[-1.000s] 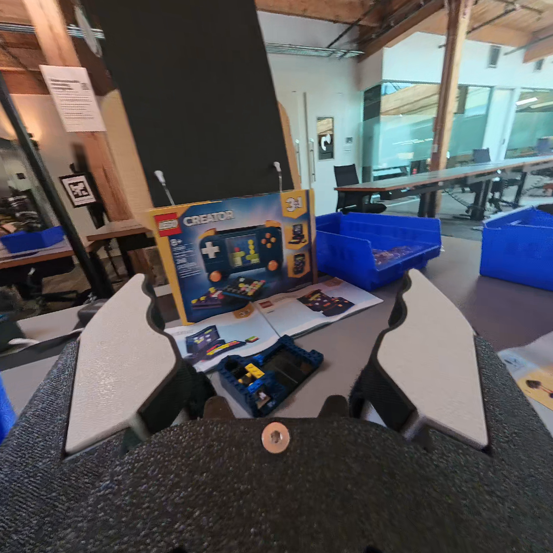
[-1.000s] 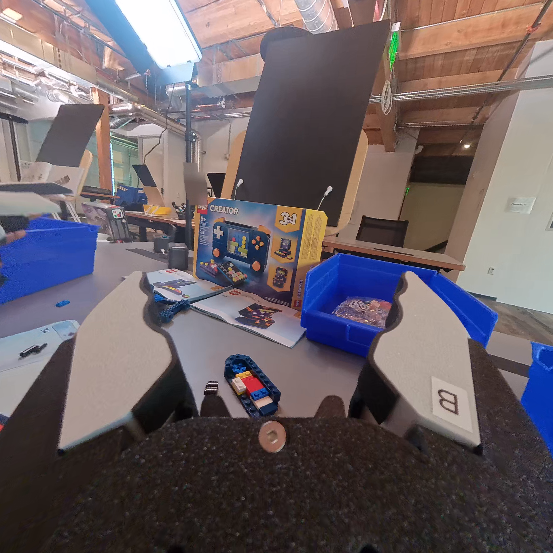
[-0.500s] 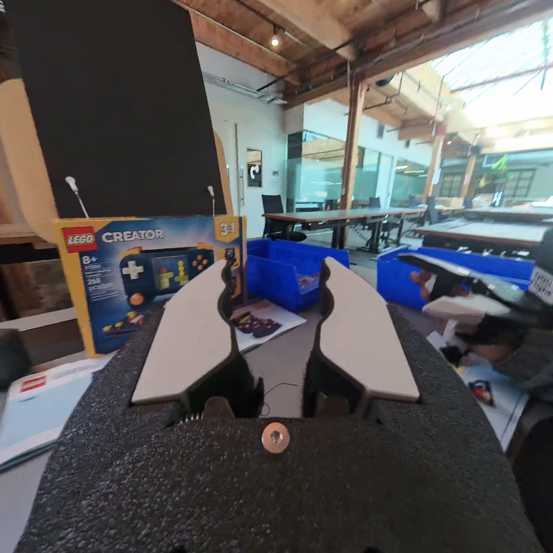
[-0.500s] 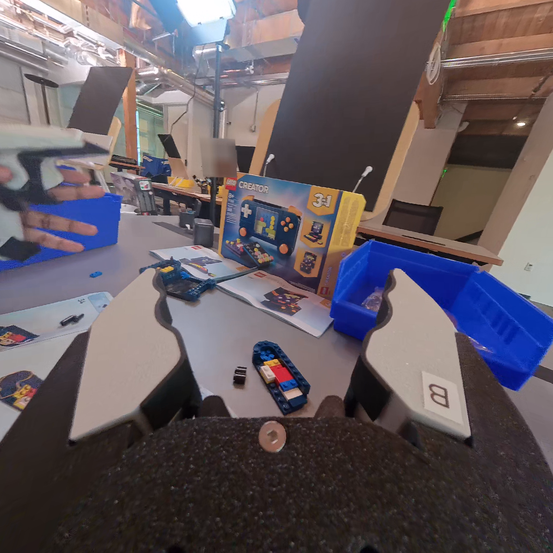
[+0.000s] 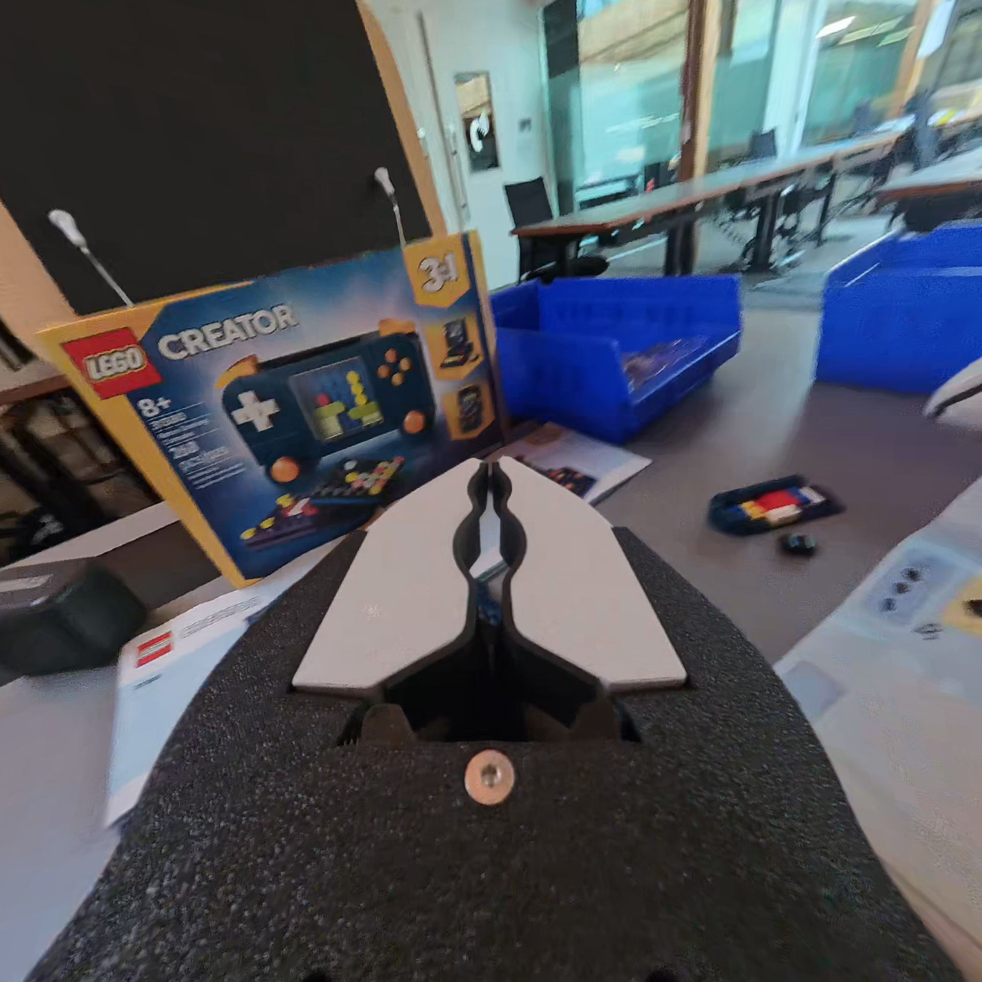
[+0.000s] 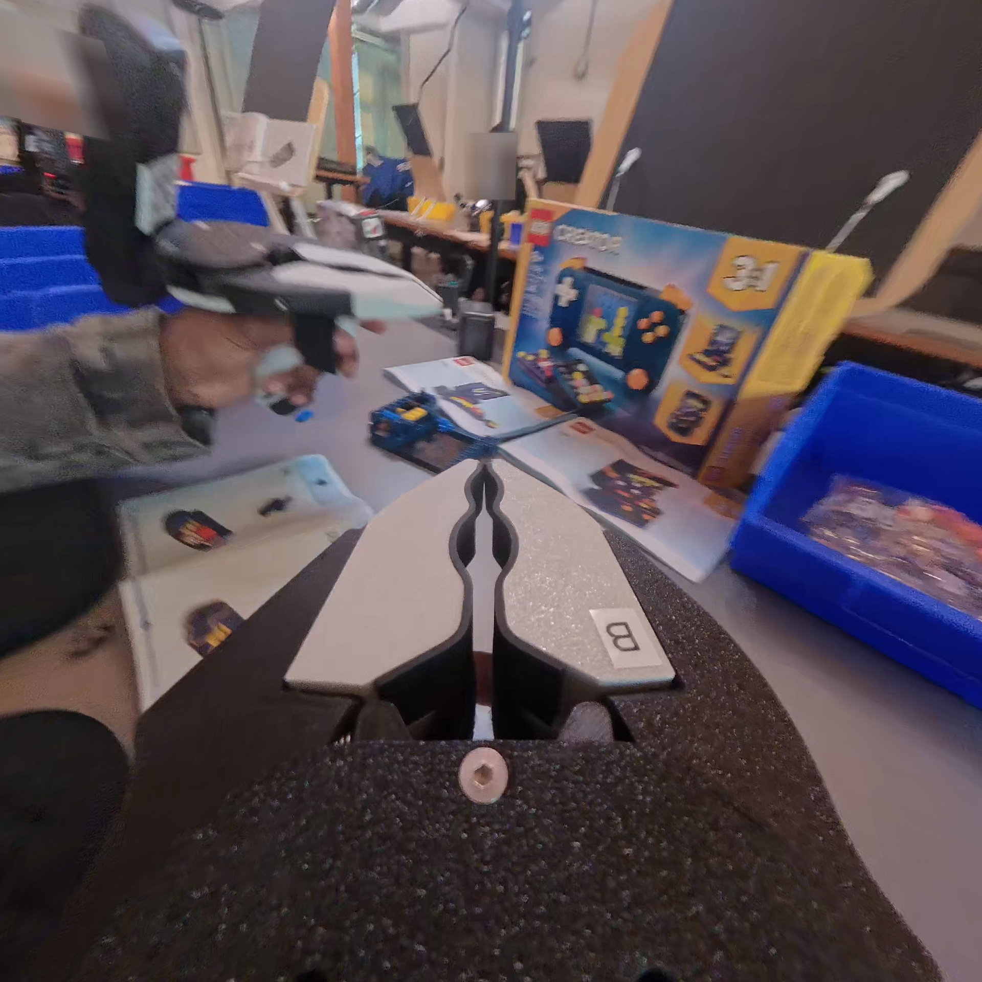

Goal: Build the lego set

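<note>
Fingers clenched tight on nothing, both my left gripper (image 5: 489,467) and right gripper (image 6: 484,467) (everything's blurry), so I might clip the far brick-set box (image 5: 276,404).

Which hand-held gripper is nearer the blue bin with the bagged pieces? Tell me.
Right. The right hand-held gripper has the blue bin close on its right; the left hand-held gripper is far off to the left.

Both views are bright with even daylight; in the left wrist view the glass partitions (image 5: 744,90) at one o'clock glow pale. Motion blur smears both views, worst on the hand (image 6: 234,361) at nine o'clock in the right wrist view. Wide-angle distortion bends lines at the edges, and shadows stay soft.
</note>
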`<state>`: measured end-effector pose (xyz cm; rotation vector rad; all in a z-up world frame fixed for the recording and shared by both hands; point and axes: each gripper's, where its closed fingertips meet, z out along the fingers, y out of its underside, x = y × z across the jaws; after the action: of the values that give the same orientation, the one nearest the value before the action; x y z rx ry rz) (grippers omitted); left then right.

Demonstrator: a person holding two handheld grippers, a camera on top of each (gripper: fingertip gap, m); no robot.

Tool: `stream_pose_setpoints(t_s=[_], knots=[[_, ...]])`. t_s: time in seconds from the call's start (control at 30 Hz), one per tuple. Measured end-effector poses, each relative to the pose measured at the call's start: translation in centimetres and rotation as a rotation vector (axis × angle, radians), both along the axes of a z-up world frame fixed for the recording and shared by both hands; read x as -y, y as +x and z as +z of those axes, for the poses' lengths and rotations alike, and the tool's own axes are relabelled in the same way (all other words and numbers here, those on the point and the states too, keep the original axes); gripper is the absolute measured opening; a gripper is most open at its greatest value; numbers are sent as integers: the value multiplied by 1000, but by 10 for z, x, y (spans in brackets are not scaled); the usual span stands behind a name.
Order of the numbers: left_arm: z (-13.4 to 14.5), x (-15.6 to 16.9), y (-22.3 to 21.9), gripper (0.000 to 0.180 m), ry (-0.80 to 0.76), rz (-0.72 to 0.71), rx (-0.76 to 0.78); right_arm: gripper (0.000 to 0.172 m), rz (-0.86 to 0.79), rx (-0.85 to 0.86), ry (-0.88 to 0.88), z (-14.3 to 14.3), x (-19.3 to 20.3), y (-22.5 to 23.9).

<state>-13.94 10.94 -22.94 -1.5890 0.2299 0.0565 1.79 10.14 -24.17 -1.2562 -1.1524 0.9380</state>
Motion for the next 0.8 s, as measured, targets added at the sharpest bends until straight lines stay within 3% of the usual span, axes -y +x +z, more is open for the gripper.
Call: stream_pose_setpoints(t_s=[0.07, 0.17, 0.27, 0.33, 0.4, 0.47, 0.6, 0.67, 0.8], knots=[[-6, -4, -9, 3, -24, 42, 12, 0, 58, 50, -39, 16, 12, -27], [9, 1, -1, 4, 55, -8, 128, 11, 123, 82, 11, 50, 25, -74], [26, 0, -28, 4, 230, 140, 122, 12, 30, -105, 87, 97, 6, -110], [37, -17, -52, 5, 221, 237, 175, 11, -95, -257, 82, 117, -29, -119], [65, -34, -68, 7, 266, 283, 235, 10, -193, -352, -14, 115, -67, -121], [86, -40, -74, 8, 346, 289, 277, 9, -259, -426, -133, 96, -95, -115], [52, -31, -82, 6, 418, 301, 336, 5, -200, -611, -228, 75, -98, -99], [29, -38, -95, 6, 325, 328, 404, 8, -161, -653, -295, 76, -99, -100], [30, -45, -93, 6, 299, 285, 461, 8, -104, -591, -263, 77, -89, -112]])
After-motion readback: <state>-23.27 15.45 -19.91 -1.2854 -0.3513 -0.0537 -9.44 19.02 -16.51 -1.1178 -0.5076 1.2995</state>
